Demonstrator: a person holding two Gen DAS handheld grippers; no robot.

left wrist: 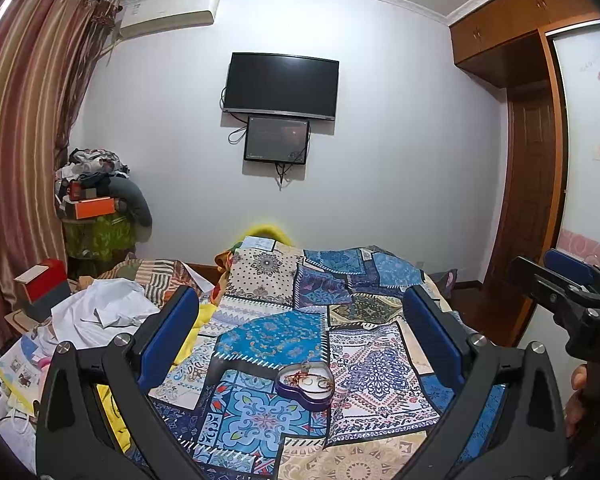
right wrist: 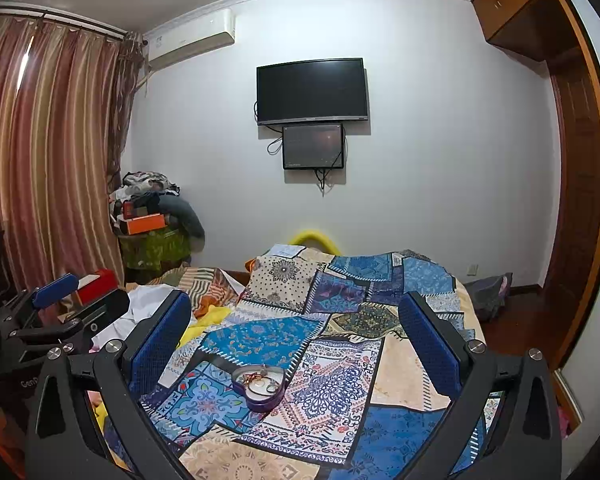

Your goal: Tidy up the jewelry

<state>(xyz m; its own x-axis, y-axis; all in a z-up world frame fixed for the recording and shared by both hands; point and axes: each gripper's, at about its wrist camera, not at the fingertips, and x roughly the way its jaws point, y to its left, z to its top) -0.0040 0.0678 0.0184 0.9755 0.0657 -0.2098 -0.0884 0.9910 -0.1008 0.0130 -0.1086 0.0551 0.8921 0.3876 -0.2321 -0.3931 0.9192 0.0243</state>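
A purple heart-shaped tin (left wrist: 305,394) lies open on the patchwork bedspread (left wrist: 268,336), with rings, a bangle and a reddish chain heaped inside. My left gripper (left wrist: 300,336) hovers above and behind it, open and holding nothing. The tin (right wrist: 260,400) shows again in the right wrist view, low between the blue pads of my right gripper (right wrist: 294,340), which is also open and holds nothing. Each gripper appears at the edge of the other's view: the right gripper (left wrist: 548,272) at the far right, the left gripper (right wrist: 80,296) at the far left. Neither touches the tin.
Crumpled white cloth (left wrist: 100,312) and a red box (left wrist: 46,280) lie left of the bedspread, beside papers and a yellow cloth. A striped curtain (left wrist: 20,140) hangs at the left, a wooden wardrobe (left wrist: 532,184) stands right, and a TV (left wrist: 280,84) is on the far wall.
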